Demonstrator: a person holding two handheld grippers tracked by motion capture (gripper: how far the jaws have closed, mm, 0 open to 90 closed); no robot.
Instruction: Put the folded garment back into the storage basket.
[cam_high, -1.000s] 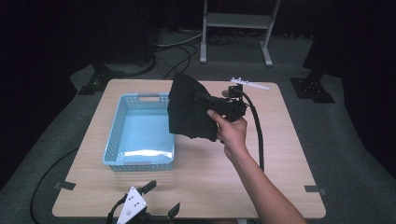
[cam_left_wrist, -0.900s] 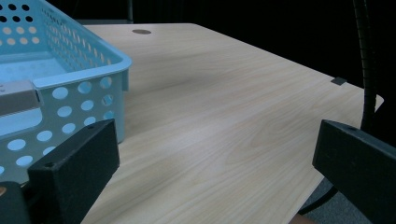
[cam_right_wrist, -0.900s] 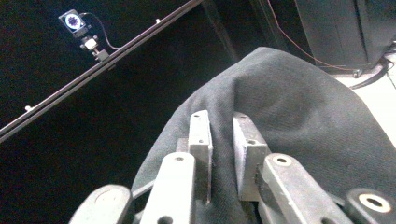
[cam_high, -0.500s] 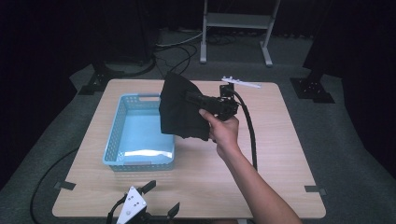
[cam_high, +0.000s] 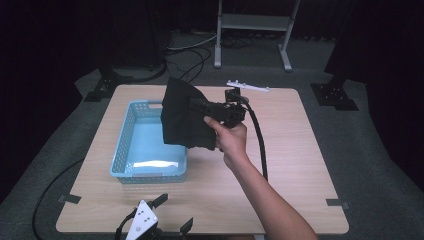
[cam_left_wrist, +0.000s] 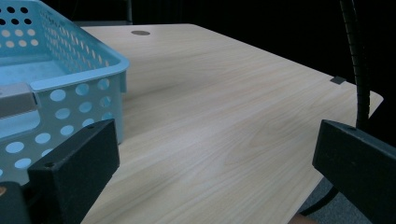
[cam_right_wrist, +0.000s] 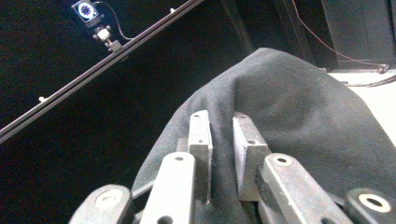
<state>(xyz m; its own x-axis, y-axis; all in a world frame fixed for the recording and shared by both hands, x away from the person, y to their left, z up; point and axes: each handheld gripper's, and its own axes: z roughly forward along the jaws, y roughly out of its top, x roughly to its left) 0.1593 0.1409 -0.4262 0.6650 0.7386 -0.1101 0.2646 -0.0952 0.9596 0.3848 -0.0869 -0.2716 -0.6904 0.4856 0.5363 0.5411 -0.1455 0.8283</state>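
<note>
black cloth (cam_high: 186, 120): hangs in the air over the right rim of the blue basket (cam_high: 126, 150) | my right gripper (cam_high: 200, 106): jaws pinching a fold of the cloth, held level above the tabletop (cam_high: 295, 145) | my left gripper (cam_high: 165, 220): jaws spread, resting at the tabletop's near edge, just beside the basket

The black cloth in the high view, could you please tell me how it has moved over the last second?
The right hand-held gripper, shut on the black cloth, carried it leftward, so it now hangs over the blue basket. The left hand-held gripper stayed at the table edge, and the basket kept its place.
</note>
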